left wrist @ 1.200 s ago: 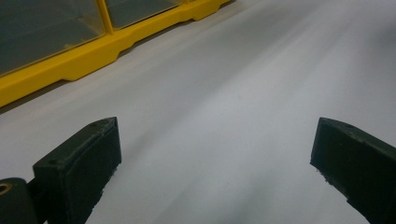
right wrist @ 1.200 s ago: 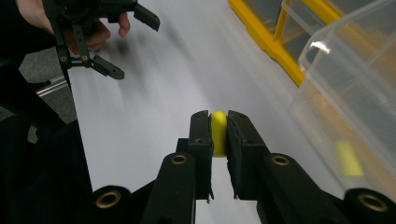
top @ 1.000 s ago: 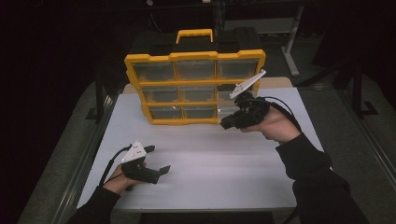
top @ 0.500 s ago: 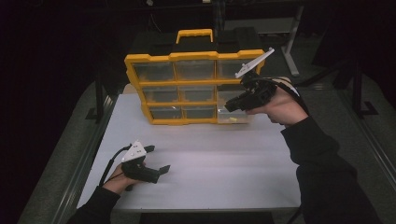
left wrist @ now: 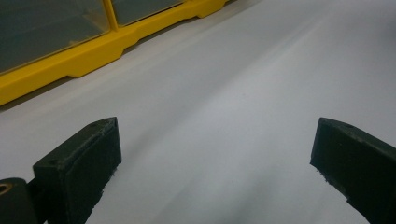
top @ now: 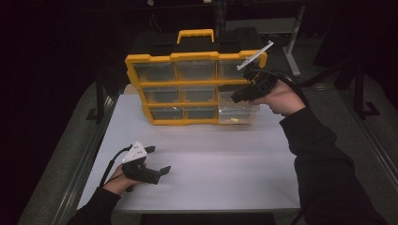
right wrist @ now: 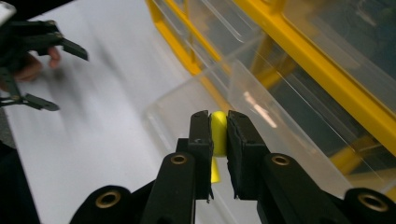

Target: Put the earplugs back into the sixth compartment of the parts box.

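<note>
A yellow organizer case (top: 195, 57) stands upright at the back of the table, with clear drawers. Its bottom right drawer (top: 239, 112) is pulled out, and a small yellow piece (top: 233, 120) lies in it. My right gripper (top: 231, 95) hovers just above that drawer. In the right gripper view its jaws (right wrist: 218, 135) are shut on a small yellow foam piece (right wrist: 218, 133), over the clear drawer (right wrist: 261, 116). My left gripper (top: 158, 159) rests on the white table near the front left. It is open with nothing between its jaws (left wrist: 217, 168).
The white tabletop (top: 225, 159) spreads between the two hands. The organizer's yellow base (left wrist: 60, 65) lies ahead of the left gripper. A dark case sits behind the organizer, and metal table rails run along both sides.
The right hand has lifted and moved toward the far right, from low in front of the bottom drawers to above the pulled-out drawer. The left hand has stayed put.
</note>
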{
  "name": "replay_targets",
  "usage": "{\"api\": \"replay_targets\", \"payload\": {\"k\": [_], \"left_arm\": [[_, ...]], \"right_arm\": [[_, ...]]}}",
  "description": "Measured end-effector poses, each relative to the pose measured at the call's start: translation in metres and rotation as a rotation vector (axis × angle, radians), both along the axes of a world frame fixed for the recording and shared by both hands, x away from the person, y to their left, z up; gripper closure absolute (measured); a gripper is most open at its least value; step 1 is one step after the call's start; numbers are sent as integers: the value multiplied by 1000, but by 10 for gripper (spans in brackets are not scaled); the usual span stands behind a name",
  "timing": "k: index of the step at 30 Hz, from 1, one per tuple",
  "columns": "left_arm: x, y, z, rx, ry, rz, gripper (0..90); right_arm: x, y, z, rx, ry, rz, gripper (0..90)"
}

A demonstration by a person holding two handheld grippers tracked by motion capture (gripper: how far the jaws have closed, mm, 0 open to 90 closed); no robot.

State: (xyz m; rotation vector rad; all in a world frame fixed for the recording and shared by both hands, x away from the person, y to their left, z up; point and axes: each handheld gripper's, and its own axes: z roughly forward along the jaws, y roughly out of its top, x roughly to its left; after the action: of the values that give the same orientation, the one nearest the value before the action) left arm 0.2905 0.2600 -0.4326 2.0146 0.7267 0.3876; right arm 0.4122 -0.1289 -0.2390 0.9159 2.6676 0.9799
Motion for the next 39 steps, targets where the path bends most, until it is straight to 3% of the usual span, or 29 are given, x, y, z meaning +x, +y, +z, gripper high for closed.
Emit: {"api": "replay_targets", "payload": {"k": [10, 15, 19, 23, 31, 39], "left_arm": [[0, 0, 0, -3, -1, 0, 12], [0, -1, 0, -1, -2, -1, 12], [0, 0, 0, -1, -2, 0, 12], [0, 0, 0, 0, -1, 0, 12], [0, 0, -1, 1, 2, 0, 12], [0, 0, -1, 3, 3, -1, 12]], "right_arm": [[15, -2, -22, -50, 47, -33, 787], [18, -4, -24, -51, 58, -41, 778], [17, -5, -23, -52, 50, -54, 720], [14, -7, -19, -38, 37, -61, 723], [5, -15, -8, 25, 32, -45, 851], [-14, -18, -1, 76, 33, 6, 888]]}}
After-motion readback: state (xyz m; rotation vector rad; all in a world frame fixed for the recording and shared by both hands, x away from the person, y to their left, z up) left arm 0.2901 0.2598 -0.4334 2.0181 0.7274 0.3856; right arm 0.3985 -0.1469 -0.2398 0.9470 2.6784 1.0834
